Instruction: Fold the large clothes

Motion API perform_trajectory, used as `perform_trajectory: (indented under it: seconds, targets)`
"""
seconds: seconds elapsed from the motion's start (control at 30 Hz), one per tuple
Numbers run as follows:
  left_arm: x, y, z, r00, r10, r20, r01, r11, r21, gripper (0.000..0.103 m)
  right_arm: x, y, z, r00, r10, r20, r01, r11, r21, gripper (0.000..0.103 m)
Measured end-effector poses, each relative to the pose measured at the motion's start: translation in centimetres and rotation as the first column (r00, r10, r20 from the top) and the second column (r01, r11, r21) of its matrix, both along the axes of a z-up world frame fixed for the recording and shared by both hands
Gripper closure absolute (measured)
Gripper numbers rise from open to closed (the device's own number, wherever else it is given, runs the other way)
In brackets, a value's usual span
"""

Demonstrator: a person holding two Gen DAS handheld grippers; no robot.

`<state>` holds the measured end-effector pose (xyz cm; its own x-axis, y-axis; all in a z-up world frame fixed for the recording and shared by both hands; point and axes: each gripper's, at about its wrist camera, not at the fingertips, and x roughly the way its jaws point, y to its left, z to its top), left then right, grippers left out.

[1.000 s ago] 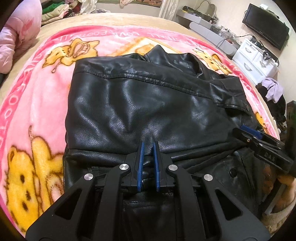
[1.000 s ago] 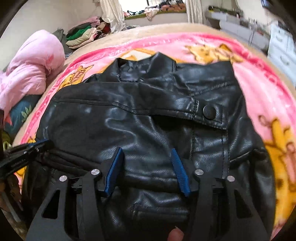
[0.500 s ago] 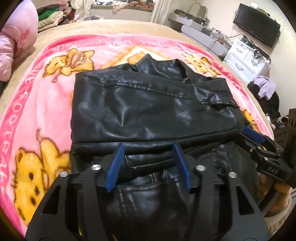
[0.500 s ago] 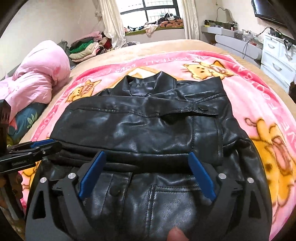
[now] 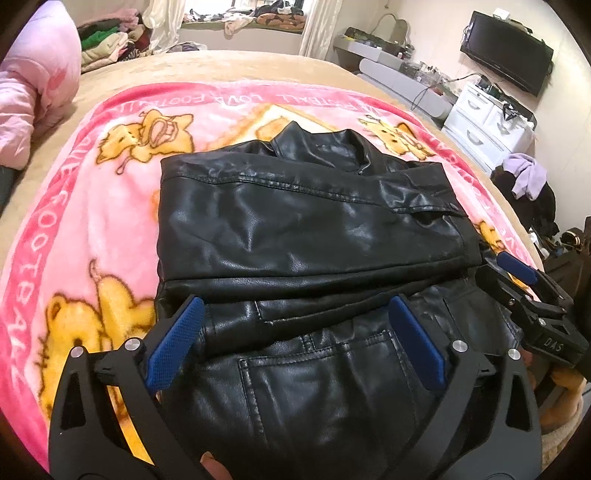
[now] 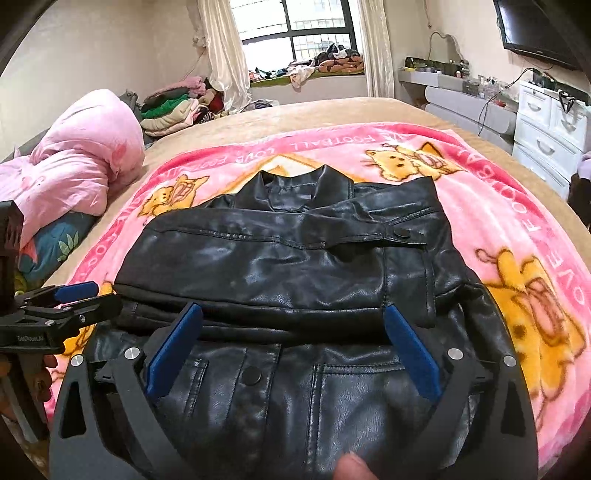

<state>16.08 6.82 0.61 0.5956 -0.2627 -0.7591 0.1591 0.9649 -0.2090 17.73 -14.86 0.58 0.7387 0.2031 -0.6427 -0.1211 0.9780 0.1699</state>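
Both tongs over the near hem of the jacket [image 5: 306, 229], nothing clamped. Left tongs [image 5: 295, 339]: jaws have just been opening, now wide apart, blue pads [image 5: 173, 343] clear of the leather, only the jacket's lower front and a pocket seam showing between them. Right tongs [image 6: 291, 349]: same, jaws just opened out and standing wide, pads [image 6: 412, 354] off the fabric, a snap button and pocket flap in the gap. A fingertip [image 6: 352, 467] shows at the bottom edge of the right view. Jacket is black leather, lying flat on the pink cartoon blanket [image 6: 517, 229] in the middle of the bed [image 6: 332, 110], collar toward the far edge; the sleeves lie folded across the chest, hem part toward the near edge. Past the blanket: pink duvet [image 6: 77, 158] at the bed's far left corner, clothes pile [image 6: 173, 110] behind it, window [image 6: 314, 33], white drawers [image 6: 546, 136] off the right edge.
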Motion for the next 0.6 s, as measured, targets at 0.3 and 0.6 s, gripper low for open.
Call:
perform_trajectory:
  seconds: [0.3,0.6]
  targets:
    - [-1.5,-0.3,1.1,1.0,-0.002,0.022,0.002,1.0,-0.004,0.009,-1.7,0.0,1.1,1.0,-0.004,0.017,0.004,1.0,-0.003,0.005]
    - [-3.8,-0.7,3.6,0.995,0.011,0.097,-0.009,1.0,-0.018,0.009,-3.8,-0.1,2.5,0.999,0.008,0.043,-0.008,1.0,-0.007,0.005]
